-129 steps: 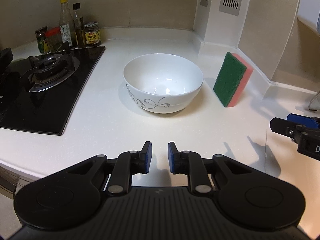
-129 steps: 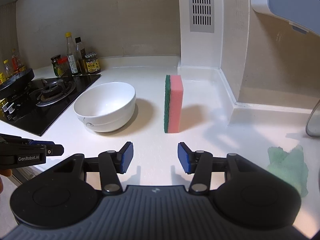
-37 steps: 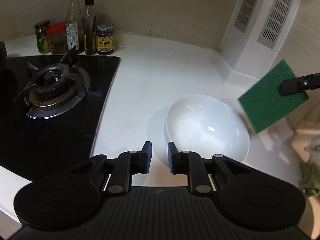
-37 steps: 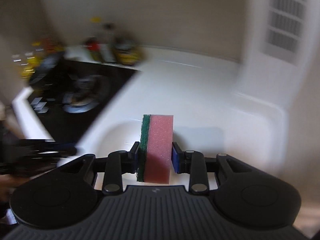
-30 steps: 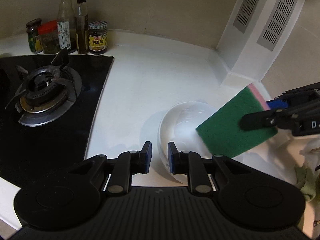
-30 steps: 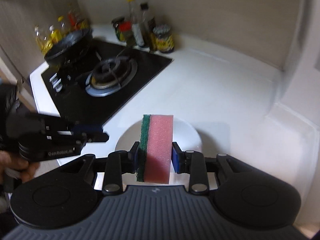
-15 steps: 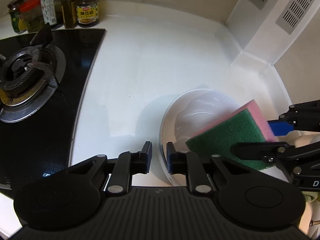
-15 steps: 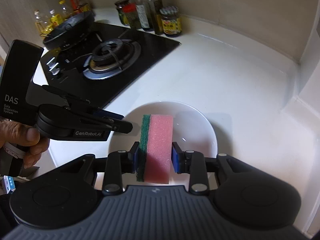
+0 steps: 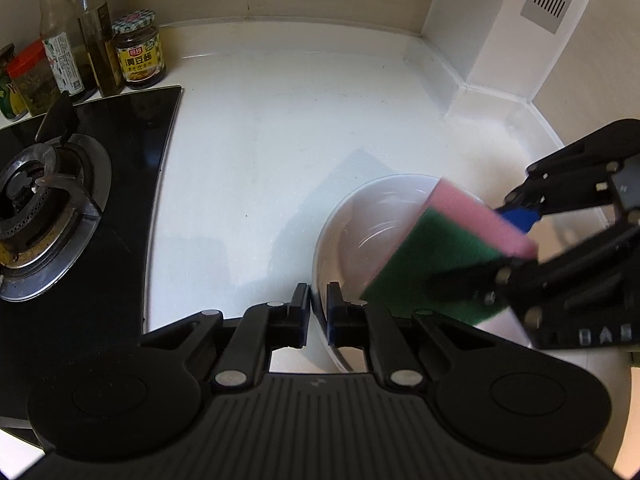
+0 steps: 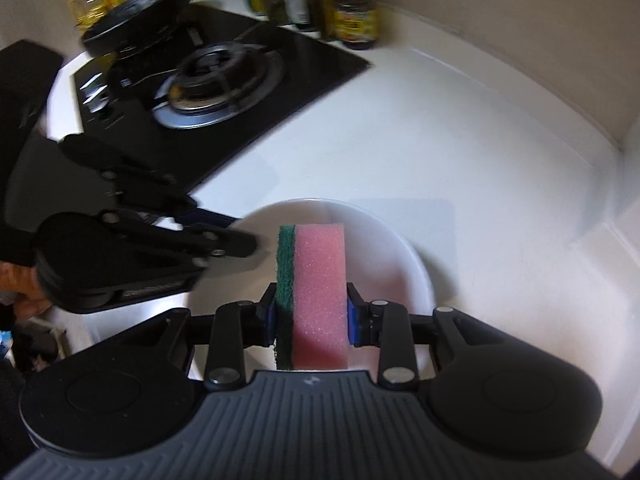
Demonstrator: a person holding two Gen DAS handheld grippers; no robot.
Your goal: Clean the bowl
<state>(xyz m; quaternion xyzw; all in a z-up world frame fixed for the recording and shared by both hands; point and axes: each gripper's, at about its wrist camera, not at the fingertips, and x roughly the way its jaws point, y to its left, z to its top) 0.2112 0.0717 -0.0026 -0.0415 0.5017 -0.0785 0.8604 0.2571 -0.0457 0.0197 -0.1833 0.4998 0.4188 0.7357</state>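
From my left wrist view, the left gripper [image 9: 318, 312] has just been closing its jaws, now pinched on the near rim of the bowl [image 9: 344, 240]; the bowl sits on the white surface [image 9: 260, 152] right of the hob [image 9: 80, 184]; from my right wrist view, the right gripper [image 10: 312, 320] clamps the sponge [image 10: 316, 292], its tip over the bowl's inside.

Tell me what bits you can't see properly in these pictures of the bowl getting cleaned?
- Bowl: in the left wrist view the sponge and the right gripper cover its right half; the left gripper hides its near rim.
- Sponge tip: in the right wrist view I cannot tell whether it touches the bowl's bottom.
- Jars behind the stove: blurred in the right wrist view, labels unreadable.
- Person's hand: cut off by the left edge.
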